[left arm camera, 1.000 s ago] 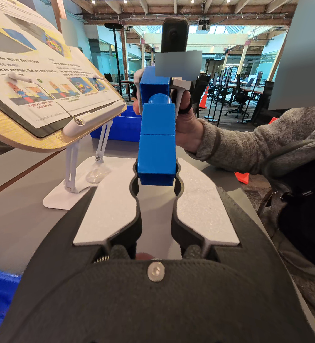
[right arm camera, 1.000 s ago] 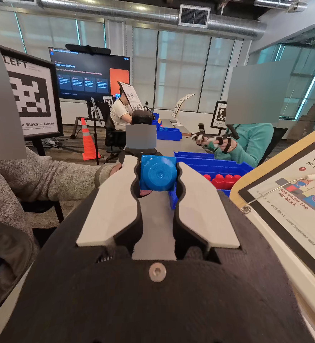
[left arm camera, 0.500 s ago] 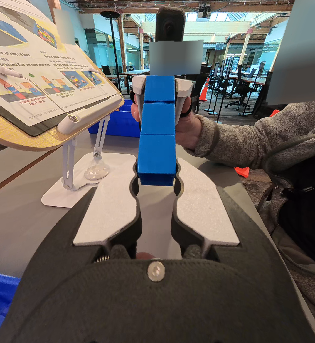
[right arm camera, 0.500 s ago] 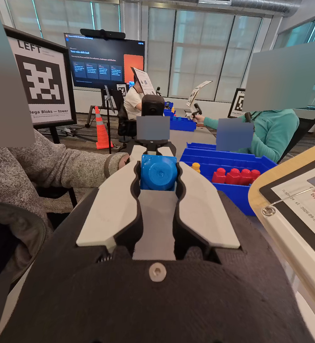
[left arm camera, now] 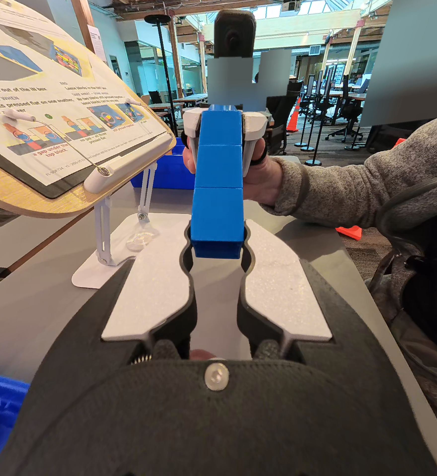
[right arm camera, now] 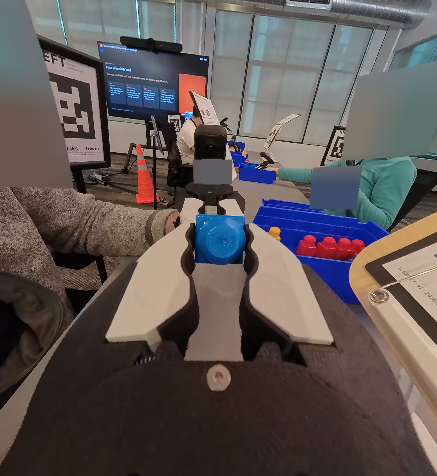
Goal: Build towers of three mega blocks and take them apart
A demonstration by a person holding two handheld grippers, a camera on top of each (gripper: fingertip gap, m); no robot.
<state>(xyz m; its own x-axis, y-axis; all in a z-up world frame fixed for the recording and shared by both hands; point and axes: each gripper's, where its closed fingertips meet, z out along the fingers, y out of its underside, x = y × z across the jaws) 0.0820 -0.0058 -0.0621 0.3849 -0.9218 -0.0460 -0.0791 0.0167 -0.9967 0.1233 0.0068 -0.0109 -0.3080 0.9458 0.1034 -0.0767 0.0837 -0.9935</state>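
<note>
While blue three-block tower [left arm camera: 218, 180] spans air above grey bench [left arm camera: 44, 296], both grippers grip it end to end. Left gripper [left arm camera: 217, 240] fingers [left arm camera: 160, 270] clenched on near block, pads pressed to both sides. Right gripper [right arm camera: 219, 243] fingers [right arm camera: 276, 270] clamped on far block, its stud facing that camera. Blocks seated flush, no gaps. Blue bin [right arm camera: 323, 273] with red blocks [right arm camera: 330, 247] and one yellow block [right arm camera: 275, 231] just beside tower. Instruction sheet on stand [left arm camera: 57, 116] at left.
</note>
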